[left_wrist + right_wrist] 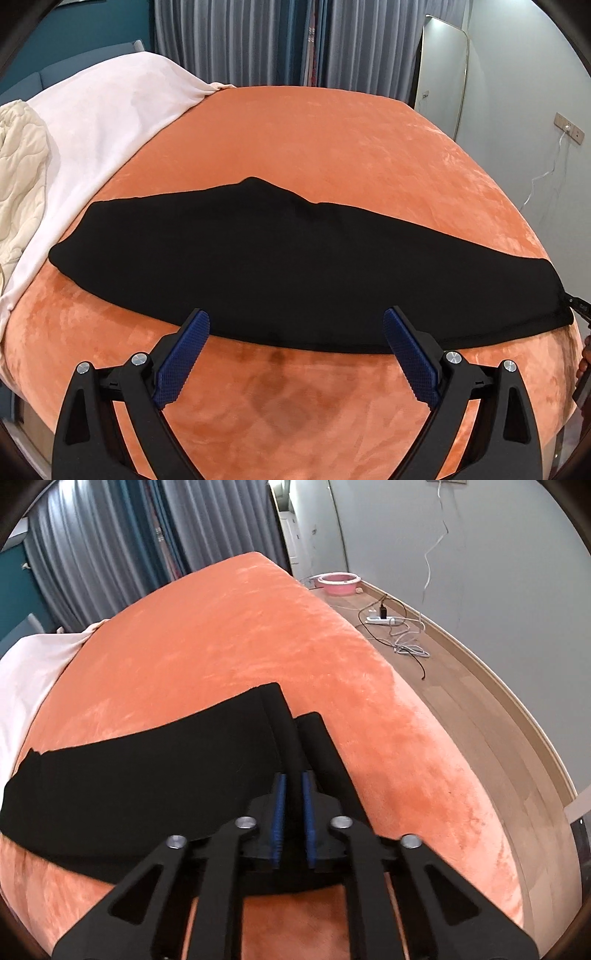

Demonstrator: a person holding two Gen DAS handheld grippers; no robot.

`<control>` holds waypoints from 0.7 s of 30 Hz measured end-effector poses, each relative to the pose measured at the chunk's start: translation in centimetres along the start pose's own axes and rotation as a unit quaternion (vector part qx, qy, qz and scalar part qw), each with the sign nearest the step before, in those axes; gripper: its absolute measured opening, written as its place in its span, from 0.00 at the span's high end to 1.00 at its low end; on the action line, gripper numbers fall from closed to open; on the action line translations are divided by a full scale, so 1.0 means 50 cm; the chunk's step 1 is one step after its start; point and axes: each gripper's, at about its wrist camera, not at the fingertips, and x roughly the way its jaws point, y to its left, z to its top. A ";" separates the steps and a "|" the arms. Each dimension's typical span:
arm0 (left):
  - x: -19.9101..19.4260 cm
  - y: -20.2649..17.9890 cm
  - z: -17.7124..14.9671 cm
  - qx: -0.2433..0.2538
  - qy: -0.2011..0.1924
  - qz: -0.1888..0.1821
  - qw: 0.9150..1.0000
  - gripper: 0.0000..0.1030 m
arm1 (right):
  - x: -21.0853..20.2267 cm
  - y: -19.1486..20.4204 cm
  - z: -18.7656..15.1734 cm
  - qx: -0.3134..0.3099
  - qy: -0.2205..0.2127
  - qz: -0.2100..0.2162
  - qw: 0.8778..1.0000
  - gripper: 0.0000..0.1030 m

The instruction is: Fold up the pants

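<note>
Black pants (295, 266) lie flat across an orange bed (332, 147), stretched from left to right near its front edge. My left gripper (295, 321) hovers open over the pants' near edge, with nothing between its blue pads (402, 343). In the right wrist view the pants (147, 775) run off to the left, and my right gripper (293, 779) is shut on a raised fold of black cloth at their right end. The tip of the right gripper (580, 306) shows at the pants' right end in the left wrist view.
A white blanket (99, 140) and a cream quilt (18, 170) cover the bed's left side. Curtains (240, 40) hang behind. On the wooden floor to the right lie a power strip with cables (388, 622) and a pink basin (338, 581).
</note>
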 end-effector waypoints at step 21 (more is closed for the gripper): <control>-0.019 0.038 -0.060 -0.013 0.023 0.010 1.000 0.09 | -0.044 -0.055 -0.046 0.043 0.005 0.022 0.999 0.27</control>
